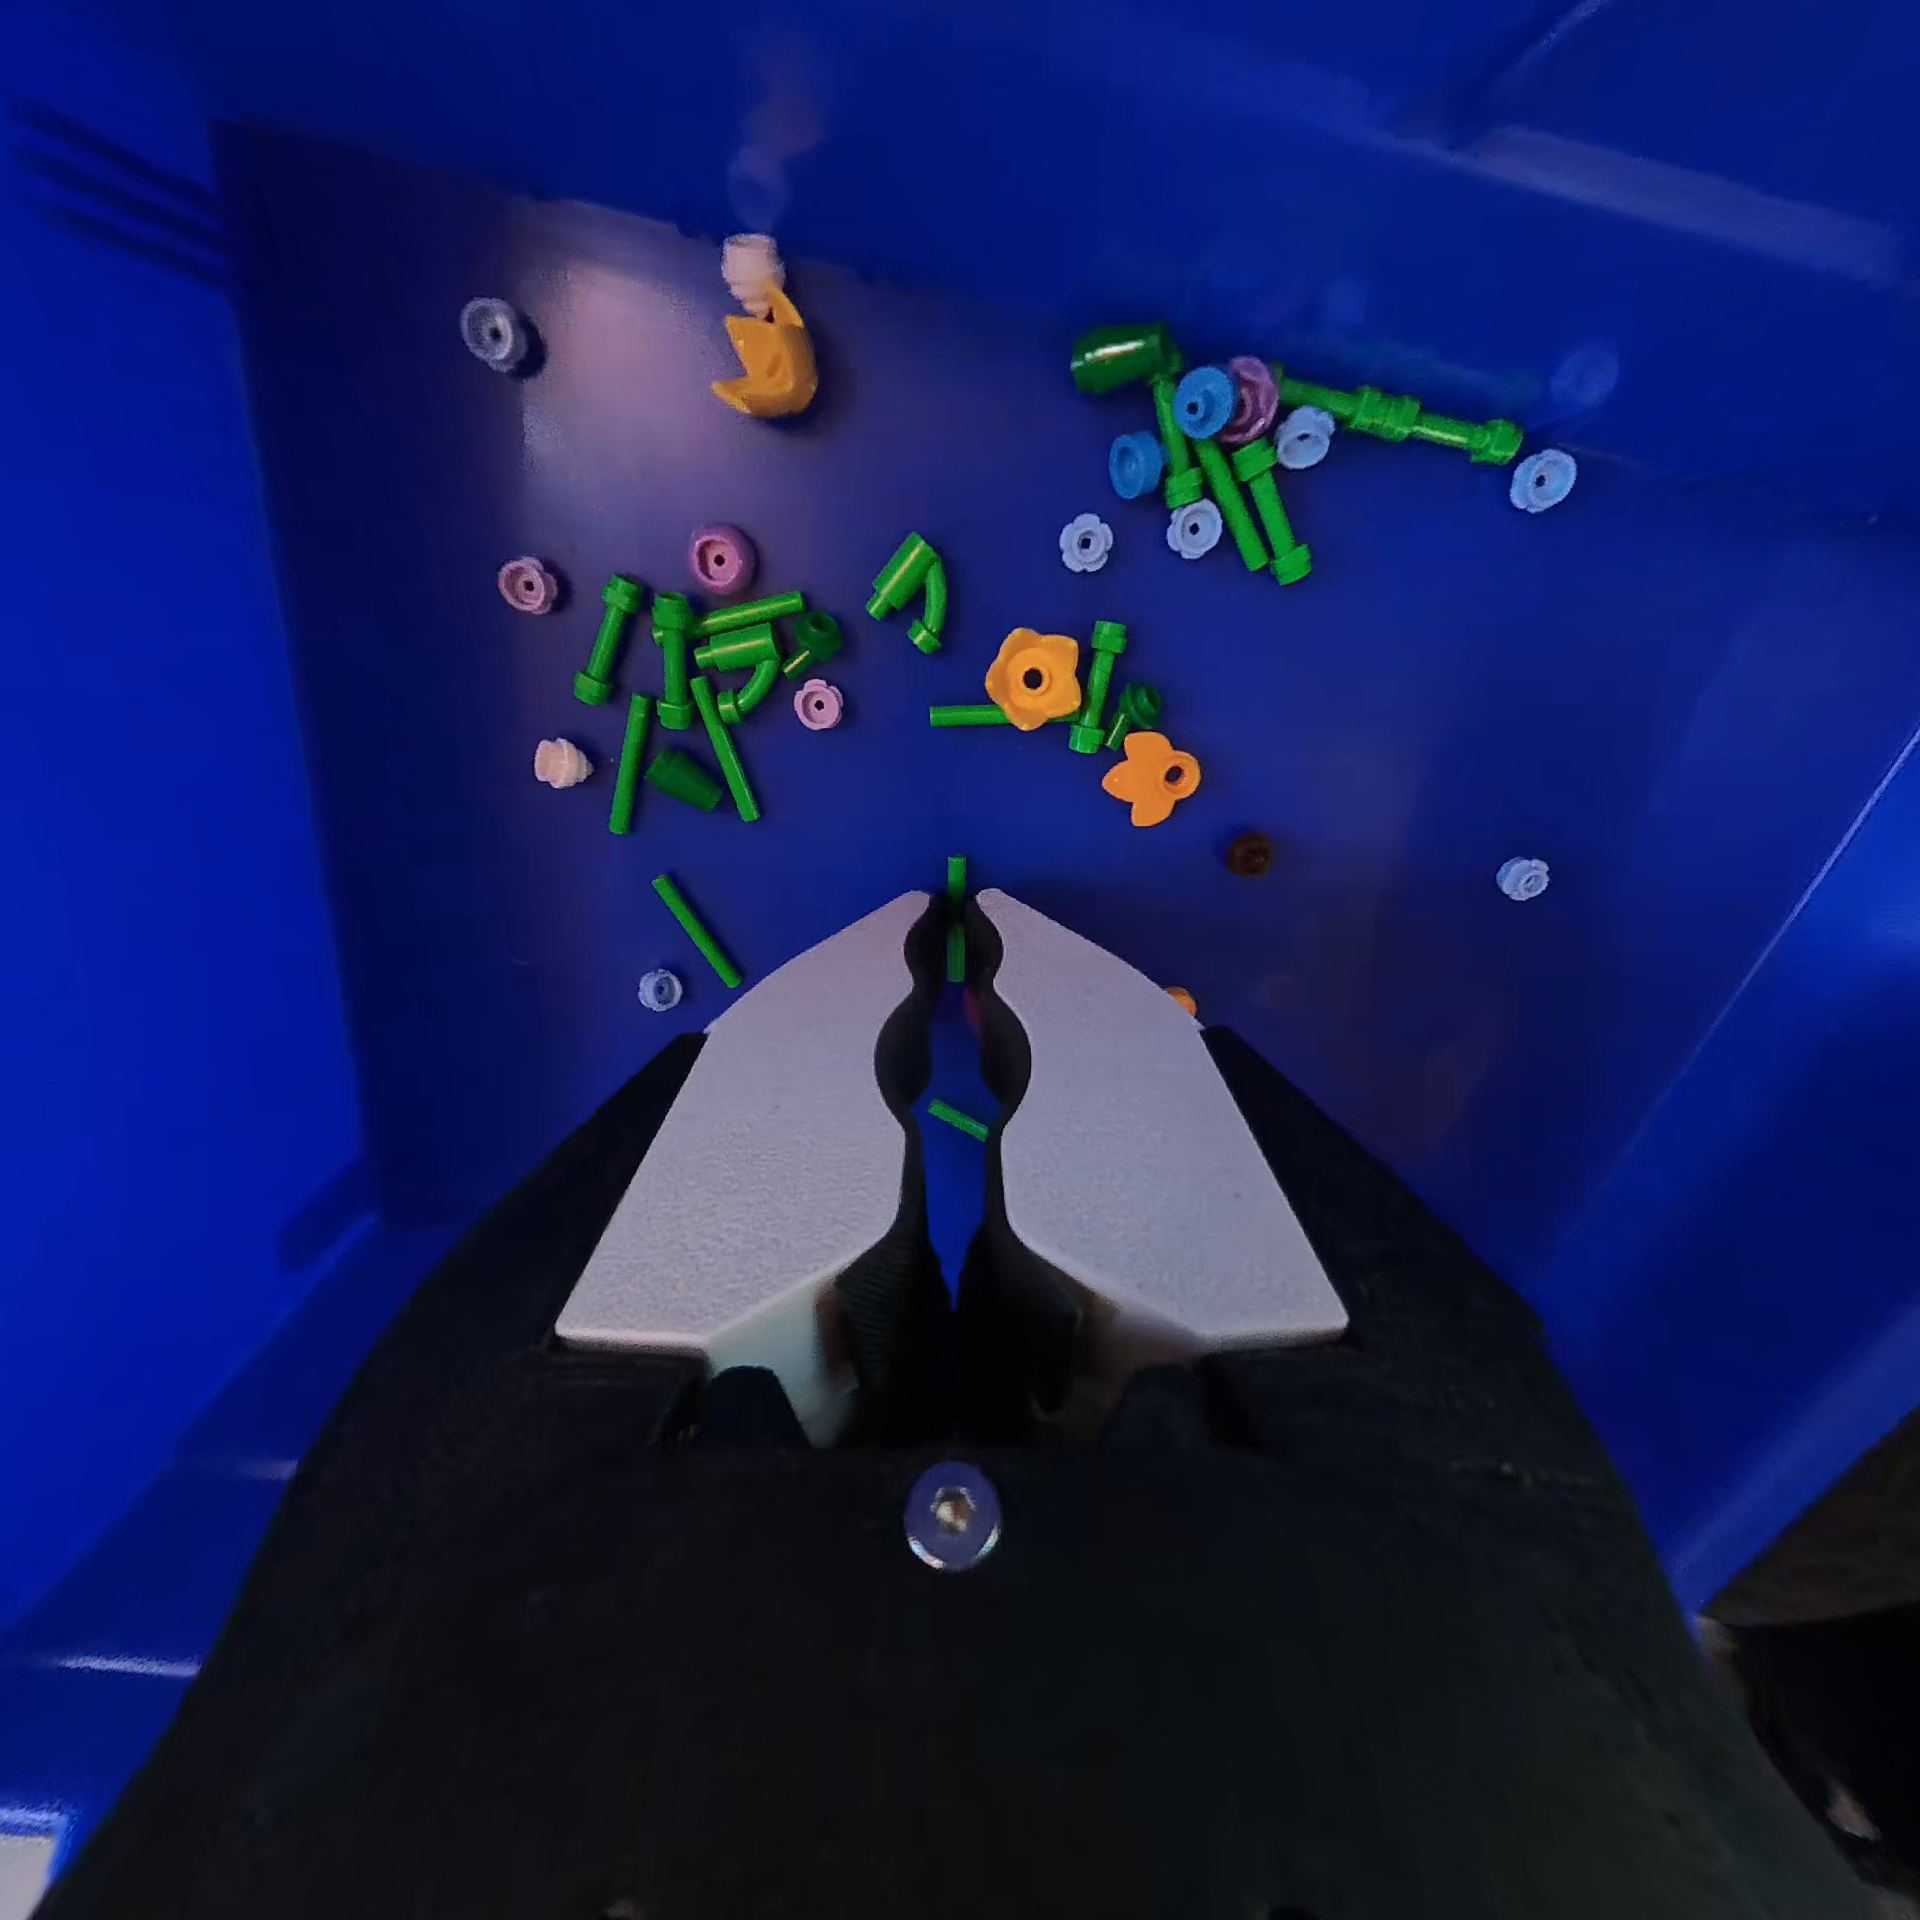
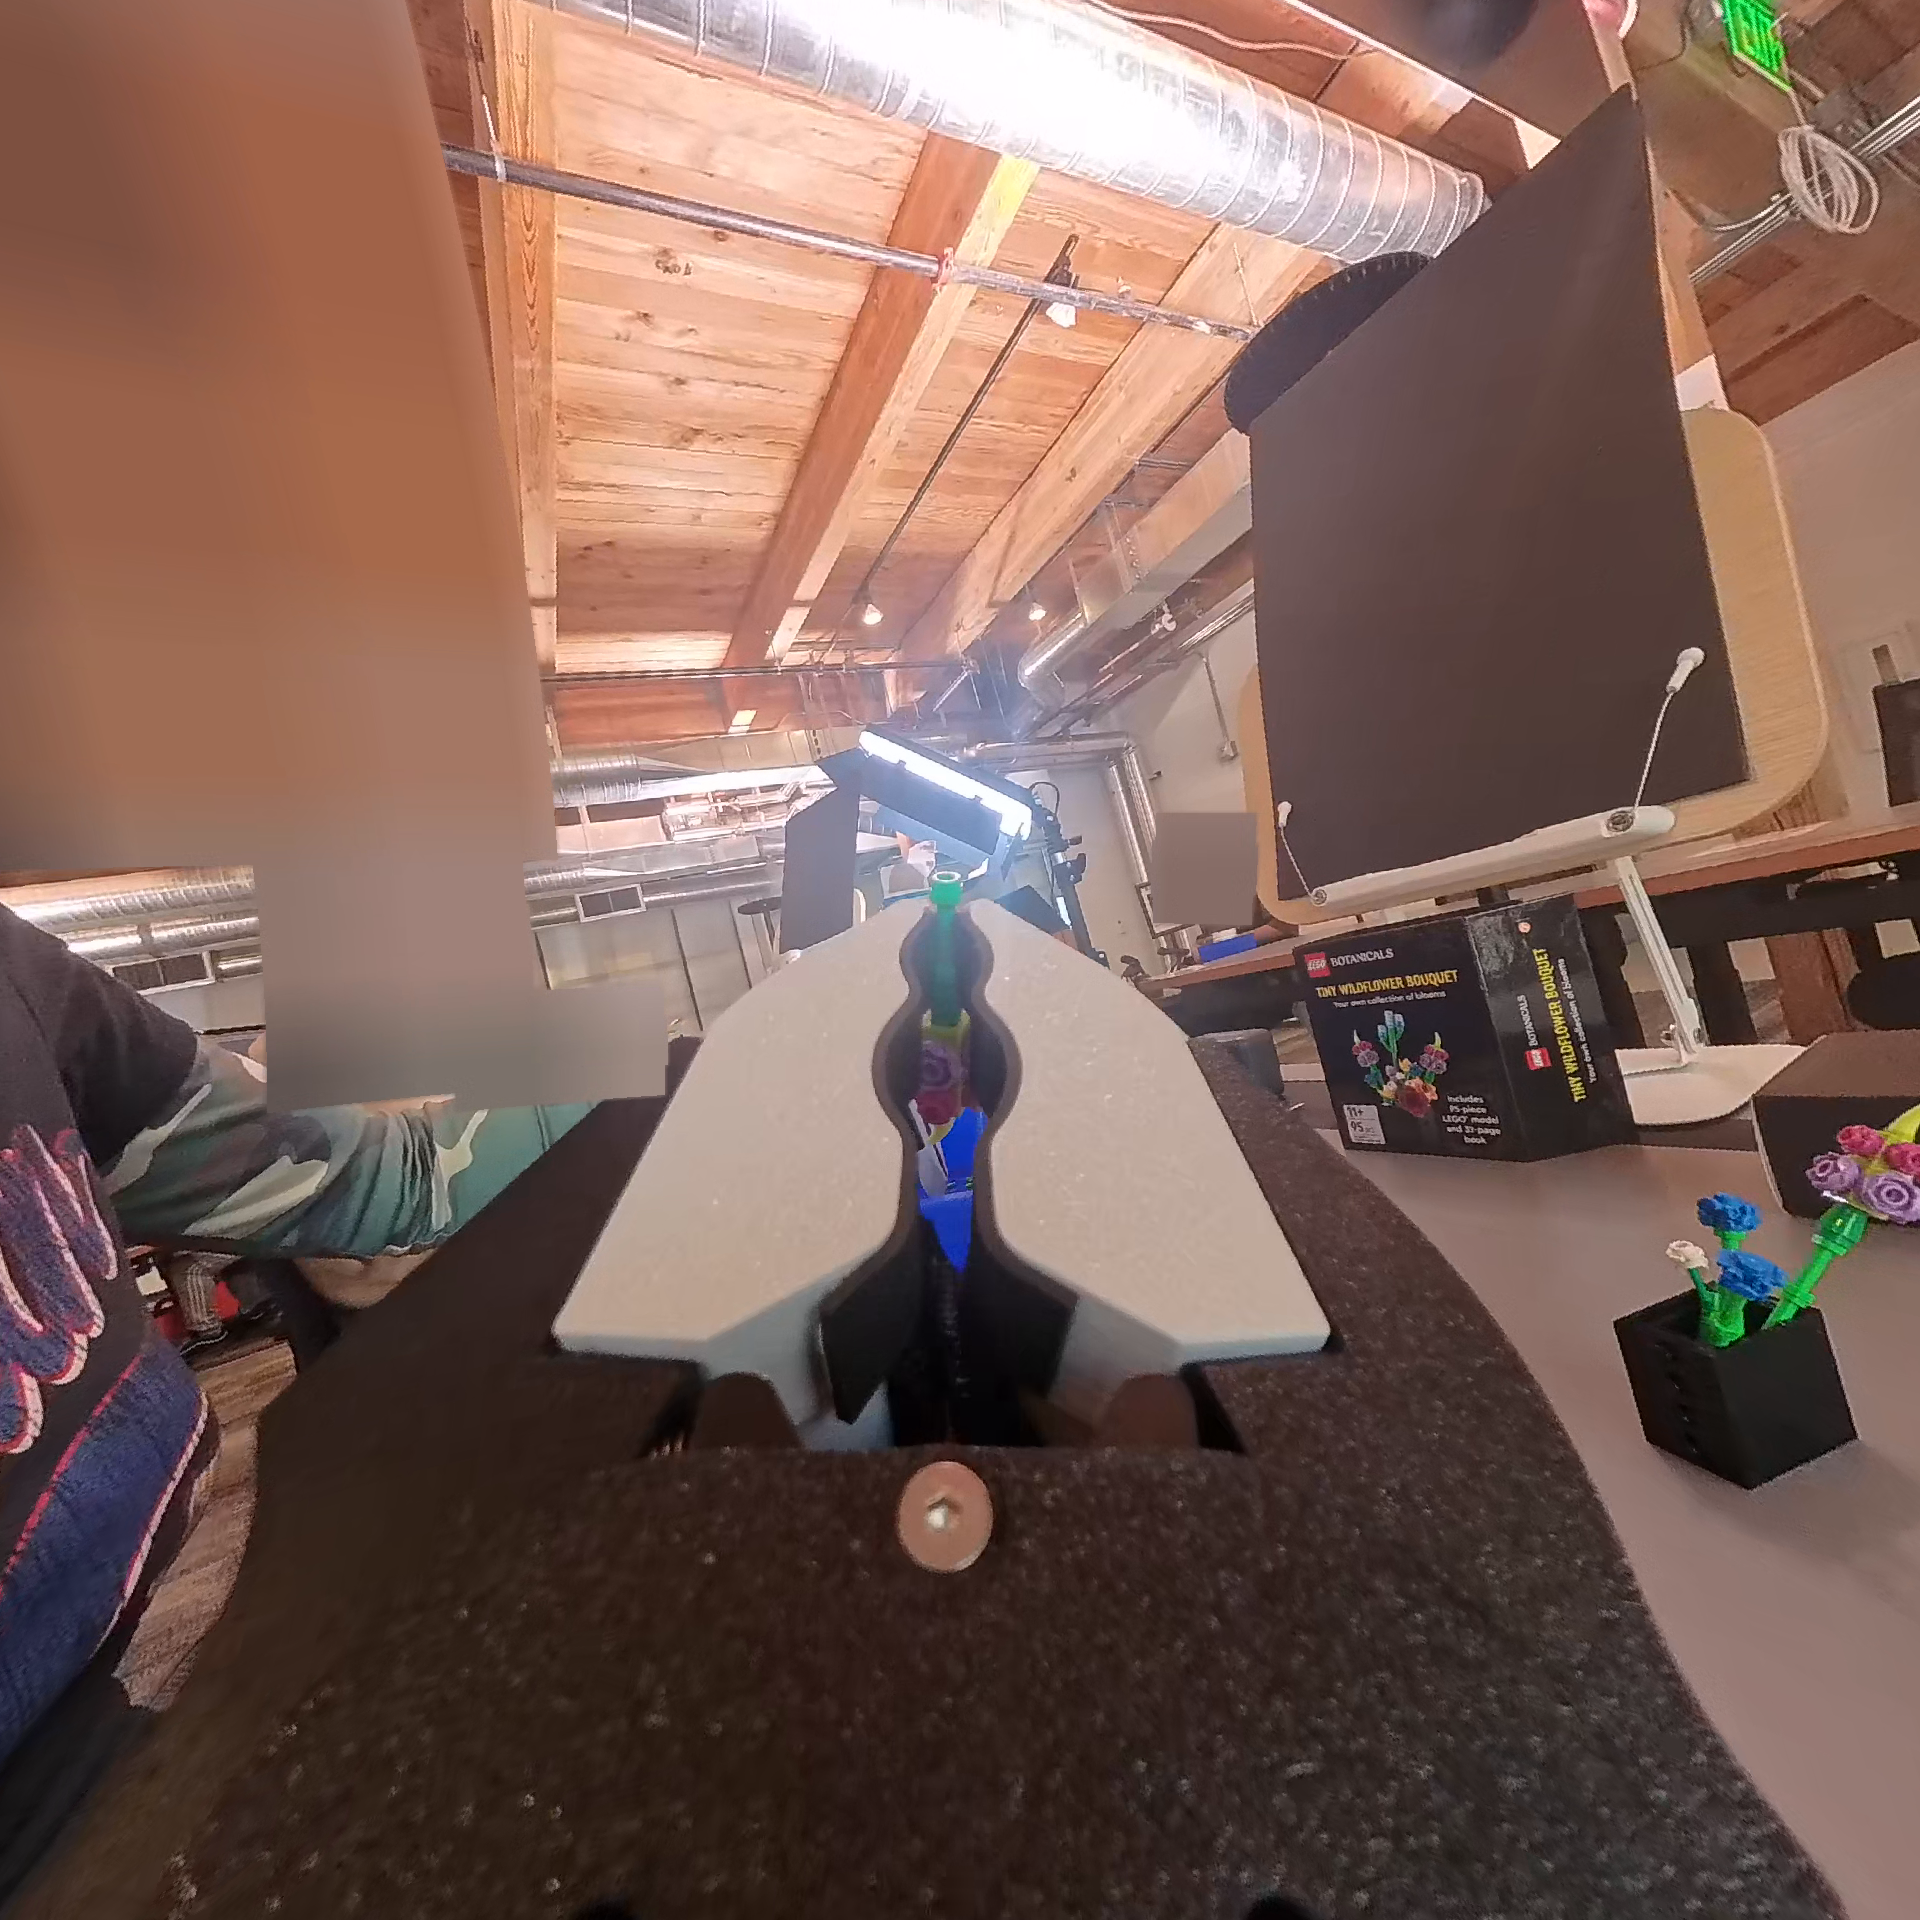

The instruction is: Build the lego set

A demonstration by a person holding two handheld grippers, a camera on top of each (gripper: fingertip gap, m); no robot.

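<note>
Your left gripper [image 1: 956, 906] pinched a thin green plastic rod [image 1: 956, 914] above the blue plastic bin [image 1: 1455, 1039]. Your right gripper [image 2: 945, 914] was closed around a green-stemmed purple brick flower [image 2: 943, 997].

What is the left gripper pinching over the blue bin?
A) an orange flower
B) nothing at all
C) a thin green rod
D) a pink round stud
C: the left gripper has its fingers closed on a thin green rod that pokes out past the tips, while the orange flower lies loose on the floor of the blue bin.
</note>
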